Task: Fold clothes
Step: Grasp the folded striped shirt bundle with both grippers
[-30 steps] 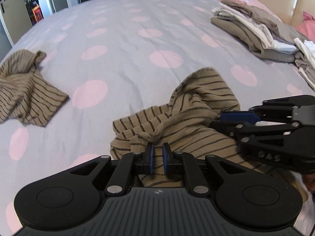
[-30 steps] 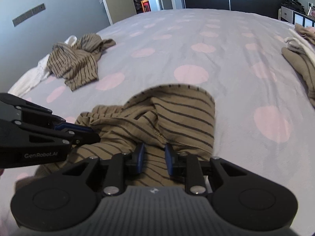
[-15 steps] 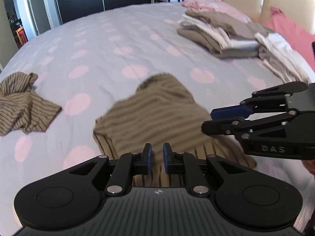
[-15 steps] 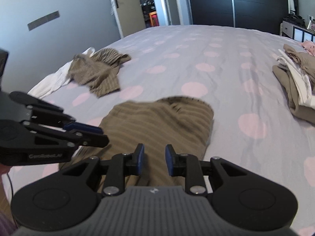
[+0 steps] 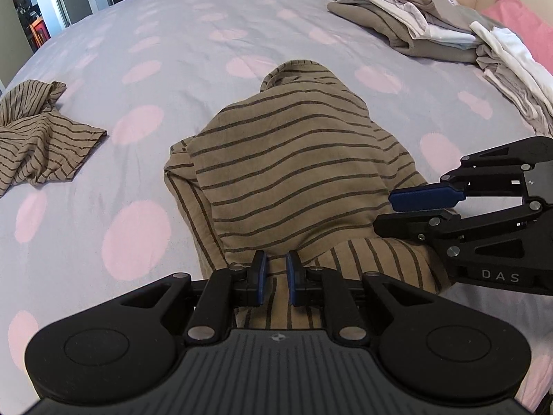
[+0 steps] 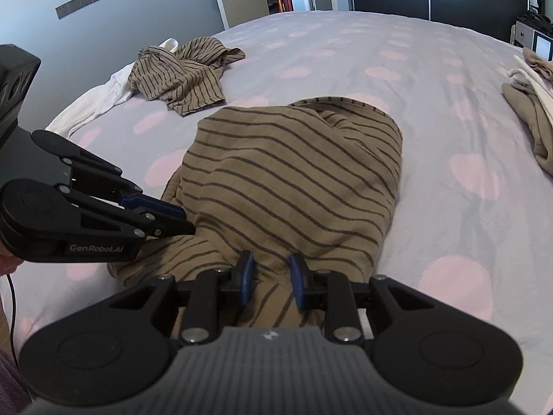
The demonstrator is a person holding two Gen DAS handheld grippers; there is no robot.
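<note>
A tan shirt with dark stripes [image 5: 293, 159] lies spread on the bed, its near edge bunched and raised toward me. My left gripper [image 5: 276, 276] is shut on that near edge, and the cloth is pinched between its blue pads. My right gripper [image 6: 272, 280] is shut on a thicker fold of the same edge [image 6: 287, 186]. The two grippers stand side by side: the right gripper [image 5: 394, 211] shows at the right of the left wrist view, and the left gripper [image 6: 186, 221] at the left of the right wrist view.
The bed has a grey sheet with pink dots [image 5: 138, 52]. A second striped garment [image 5: 38, 138] lies crumpled at the far left, beside a white cloth [image 6: 96, 103]. A pile of folded clothes [image 5: 414, 24] and a pink pillow [image 5: 525, 24] are at the far right.
The shirt, crumpled a second ago, is now drawn out flat and smooth across the bed. Both grippers have shifted sideways while keeping hold of its near edge.
</note>
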